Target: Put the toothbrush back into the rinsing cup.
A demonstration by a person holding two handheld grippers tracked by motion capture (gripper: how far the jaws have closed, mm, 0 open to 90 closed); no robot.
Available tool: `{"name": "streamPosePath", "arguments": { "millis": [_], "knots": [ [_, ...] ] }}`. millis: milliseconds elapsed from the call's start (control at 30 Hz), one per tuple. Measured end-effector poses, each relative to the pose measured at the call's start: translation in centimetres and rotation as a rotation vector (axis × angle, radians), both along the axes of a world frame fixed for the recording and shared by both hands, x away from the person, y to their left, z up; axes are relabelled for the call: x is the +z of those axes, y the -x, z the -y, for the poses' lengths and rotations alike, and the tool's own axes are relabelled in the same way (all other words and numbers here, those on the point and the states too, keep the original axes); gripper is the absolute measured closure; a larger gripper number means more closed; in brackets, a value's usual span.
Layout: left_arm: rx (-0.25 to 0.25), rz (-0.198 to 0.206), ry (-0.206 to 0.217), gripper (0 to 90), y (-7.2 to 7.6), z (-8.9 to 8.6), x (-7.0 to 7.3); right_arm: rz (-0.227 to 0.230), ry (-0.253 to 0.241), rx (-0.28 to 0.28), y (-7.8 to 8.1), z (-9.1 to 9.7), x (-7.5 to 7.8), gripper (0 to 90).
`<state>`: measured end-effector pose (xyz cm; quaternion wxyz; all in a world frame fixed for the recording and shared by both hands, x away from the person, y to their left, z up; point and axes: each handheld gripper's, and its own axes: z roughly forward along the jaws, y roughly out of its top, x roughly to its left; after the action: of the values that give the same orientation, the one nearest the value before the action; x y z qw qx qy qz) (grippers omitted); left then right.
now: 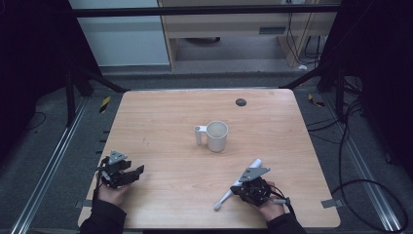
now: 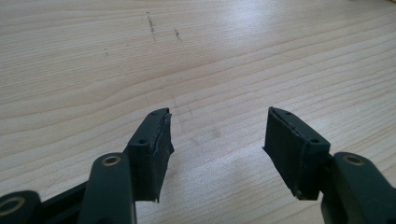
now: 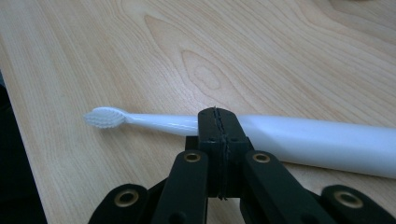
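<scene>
Toothbrush (image 3: 289, 137): lies flat on my desk (image 1: 165, 126), at about five o'clock from the white cup (image 1: 216, 135), bristle head toward me.
Right hand-held gripper (image 3: 218, 122): jaws pressed together, tips right at the neck; whether they touch it, I can't quite tell.
Left hand-held gripper (image 2: 217, 135): spread, nothing between, resting at eight o'clock.
Handling: light, stiff, glossy plastic, likely slippery.
Hold: the thick handle, not the thin neck.

Glossy white plastic toothbrush (image 3: 299, 135), matt wood-grain table (image 1: 170, 122)

left gripper (image 2: 217, 130) agape (right gripper (image 3: 218, 126) closed)
</scene>
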<state>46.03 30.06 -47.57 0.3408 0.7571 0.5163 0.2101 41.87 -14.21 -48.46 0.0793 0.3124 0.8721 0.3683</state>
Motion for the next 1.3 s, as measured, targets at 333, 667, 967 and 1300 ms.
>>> {"name": "streamPosePath", "arguments": {
  "millis": [333, 667, 967, 1300],
  "knots": [
    [0.000, -0.001, -0.002, 39.9, 0.0, 0.1, 0.0, 0.006, 0.001, -0.001, -0.3, -0.4, -0.2, 89.9],
    [0.000, -0.001, -0.003, 39.9, 0.0, 0.1, 0.0, 0.014, 0.003, -0.012, -0.7, -0.8, -0.1, 89.9],
    [0.001, -0.002, -0.003, 39.9, -0.1, 0.0, -0.1, 0.026, -0.010, -0.009, -0.7, -0.9, 0.2, 89.9],
    [-0.002, -0.002, -0.004, 39.8, -0.1, 0.0, -0.1, 0.111, -0.024, -0.189, -2.9, 3.2, 2.0, 89.9]
  ]
}}
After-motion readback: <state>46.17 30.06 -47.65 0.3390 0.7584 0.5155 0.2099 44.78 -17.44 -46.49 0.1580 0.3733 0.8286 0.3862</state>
